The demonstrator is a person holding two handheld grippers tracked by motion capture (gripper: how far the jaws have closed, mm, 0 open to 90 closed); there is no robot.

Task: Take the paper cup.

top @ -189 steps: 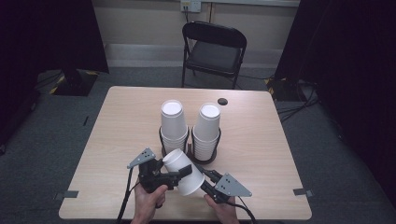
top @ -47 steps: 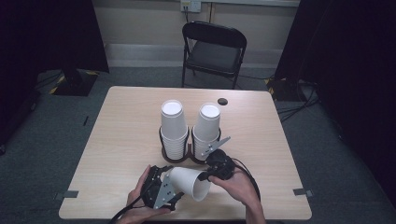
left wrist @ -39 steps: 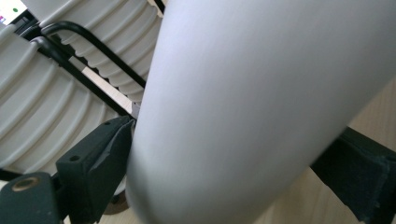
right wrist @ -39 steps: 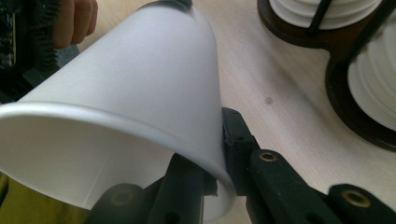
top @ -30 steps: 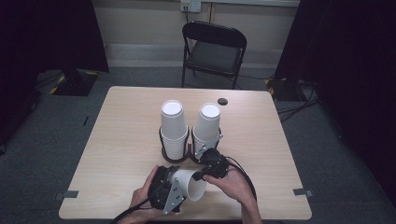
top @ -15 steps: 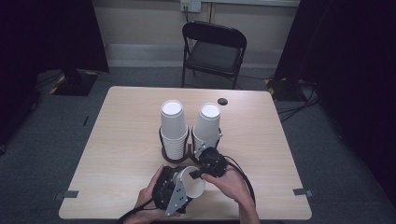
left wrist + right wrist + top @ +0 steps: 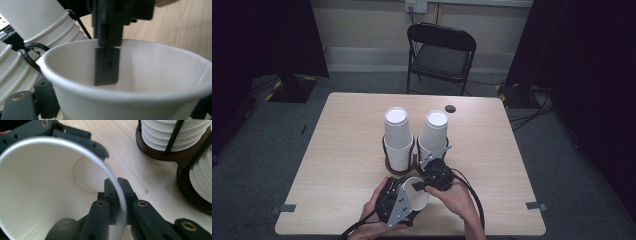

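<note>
Paper cup (image 7: 416, 196): lying near the table's (image 7: 342, 150) front edge, just before the two racked cup stacks (image 7: 398, 134). Right gripper (image 7: 117, 202): pinched closed on the cup's rim wall. Left gripper (image 7: 396, 202): jaws around the cup body, just been closing.

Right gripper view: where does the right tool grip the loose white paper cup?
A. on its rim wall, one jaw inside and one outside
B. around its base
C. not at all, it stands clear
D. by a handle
A: the right tool pinches the white paper cup at the rim wall, one jaw inside the mouth and one outside.
</note>
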